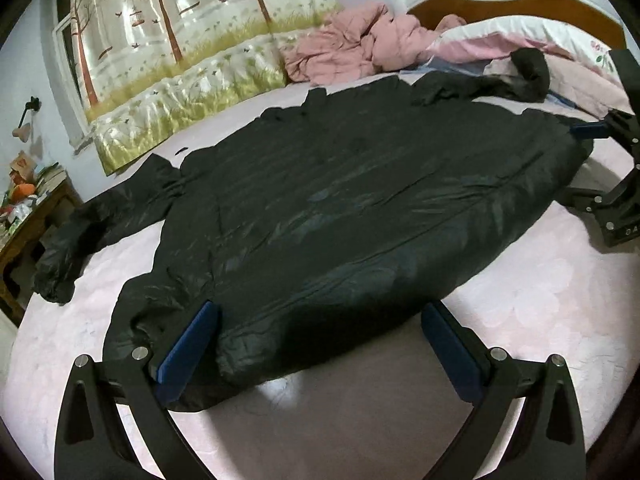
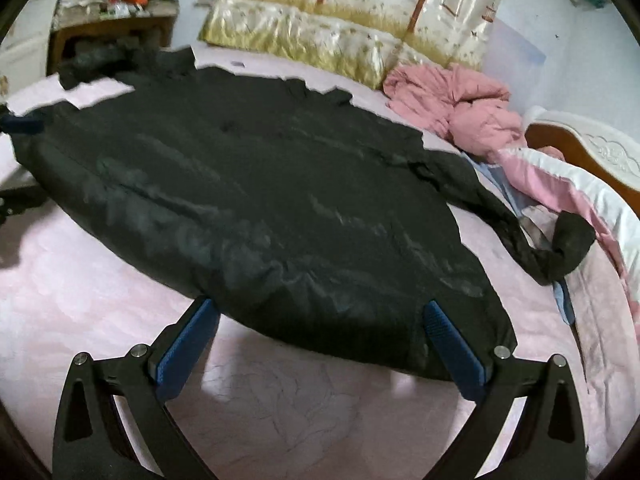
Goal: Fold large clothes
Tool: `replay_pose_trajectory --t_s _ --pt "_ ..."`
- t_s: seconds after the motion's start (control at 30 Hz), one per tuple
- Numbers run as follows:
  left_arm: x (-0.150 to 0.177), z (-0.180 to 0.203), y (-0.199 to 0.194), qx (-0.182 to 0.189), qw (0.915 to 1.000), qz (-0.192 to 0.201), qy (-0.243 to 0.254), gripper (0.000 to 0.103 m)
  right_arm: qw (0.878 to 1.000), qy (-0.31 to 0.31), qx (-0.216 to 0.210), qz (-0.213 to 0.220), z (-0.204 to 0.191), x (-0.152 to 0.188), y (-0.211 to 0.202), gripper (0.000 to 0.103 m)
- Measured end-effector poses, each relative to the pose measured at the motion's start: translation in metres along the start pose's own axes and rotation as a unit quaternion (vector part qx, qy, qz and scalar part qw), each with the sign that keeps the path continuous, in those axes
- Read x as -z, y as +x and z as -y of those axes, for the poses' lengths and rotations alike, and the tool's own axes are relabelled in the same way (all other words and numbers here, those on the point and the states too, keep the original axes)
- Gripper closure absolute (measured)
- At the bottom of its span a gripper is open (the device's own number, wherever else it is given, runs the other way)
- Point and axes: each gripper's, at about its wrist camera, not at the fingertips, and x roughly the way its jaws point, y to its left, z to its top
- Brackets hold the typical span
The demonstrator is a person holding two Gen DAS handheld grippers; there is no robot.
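A large black padded coat (image 1: 340, 200) lies spread flat on the pink bed sheet (image 1: 540, 312), sleeves out to both sides. My left gripper (image 1: 320, 320) is open, its blue pads either side of the coat's near hem corner. In the right wrist view the coat (image 2: 260, 200) fills the middle, and my right gripper (image 2: 320, 316) is open with its pads straddling the opposite hem corner. The right gripper also shows in the left wrist view (image 1: 616, 168) at the coat's far edge. One sleeve (image 2: 560, 248) trails toward the pillows.
A crumpled pink quilt (image 1: 352, 48) and a pink-white pillow (image 1: 520, 36) lie at the head of the bed by the wooden headboard (image 1: 520, 4). A tree-print quilt (image 1: 180, 60) stands against the wall. A cluttered wooden desk (image 1: 28, 208) stands beside the bed.
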Motion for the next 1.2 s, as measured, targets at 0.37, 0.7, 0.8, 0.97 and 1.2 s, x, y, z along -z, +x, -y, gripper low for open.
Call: replay_pose_trajectory --t_s 0.37,0.7,0.8,0.97,1.2 --pt "0.006 -0.04 0.02 -0.055 0.993 -0.023 -0.102 0.0 0.997 0.064 0.029 -0.036 0.021 0.003 0.007 0.0" --pt "0.011 -0.059 0.009 -0.071 0.9859 0.007 -0.152 0.0 0.993 0.107 0.032 -0.033 0.037 0.006 0.006 0.0" --pt "0.011 -0.059 0.009 -0.071 0.9863 0.003 -0.149 0.0 0.993 0.109 0.03 -0.038 0.036 0.006 0.007 0.0" --pt "0.012 -0.063 0.011 -0.063 0.9857 -0.004 -0.157 0.0 0.992 0.116 0.023 -0.039 0.039 0.006 0.007 0.0" --pt "0.011 -0.062 0.005 -0.092 0.984 0.01 -0.152 0.0 0.991 0.124 0.036 -0.025 0.048 0.008 0.001 0.0"
